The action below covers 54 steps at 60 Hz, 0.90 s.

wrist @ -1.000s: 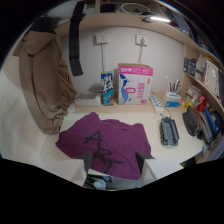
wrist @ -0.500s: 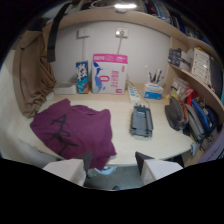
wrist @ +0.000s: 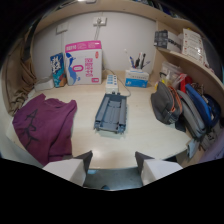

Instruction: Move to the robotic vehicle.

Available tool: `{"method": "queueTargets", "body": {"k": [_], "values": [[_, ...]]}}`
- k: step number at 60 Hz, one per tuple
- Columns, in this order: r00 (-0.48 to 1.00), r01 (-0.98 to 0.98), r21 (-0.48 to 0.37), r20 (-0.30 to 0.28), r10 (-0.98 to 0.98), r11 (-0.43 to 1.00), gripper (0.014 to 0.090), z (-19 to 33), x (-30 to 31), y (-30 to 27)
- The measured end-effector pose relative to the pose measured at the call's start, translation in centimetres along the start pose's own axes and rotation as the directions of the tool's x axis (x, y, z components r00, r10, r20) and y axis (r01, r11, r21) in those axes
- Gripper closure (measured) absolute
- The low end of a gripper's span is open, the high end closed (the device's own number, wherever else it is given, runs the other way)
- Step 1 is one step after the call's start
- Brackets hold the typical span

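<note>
The robotic vehicle (wrist: 110, 112) was seen at the centre of the frame, resting on the desk (wrist: 140, 140), just beyond the gripper (wrist: 113, 165), whose fingers were held apart at the bottom with nothing between them. A shirt (wrist: 44, 125) was spread on the desk at the left. A power strip (wrist: 113, 82) was placed directly behind the vehicle. Two boxes (wrist: 83, 62) were stood against the wall at the upper left, and a pen holder (wrist: 136, 75) at the upper centre-right. Bags (wrist: 172, 102) were lined up along the right side, beneath shelves (wrist: 187, 50) mounted at the upper right.
</note>
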Motion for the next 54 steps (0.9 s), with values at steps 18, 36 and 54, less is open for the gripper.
{"method": "queueTargets", "body": {"k": [18,36,54], "values": [[0.998,0.027,-0.013,0.06,-0.026,1.0,0.0175,5.7,1.5,-1.0],[0.995,0.043,-0.018,0.096,-0.041,0.999,0.0177,8.2,1.5,-2.1],[0.994,0.036,-0.023,0.101,-0.034,0.999,0.0178,8.3,1.7,-2.0]]}}
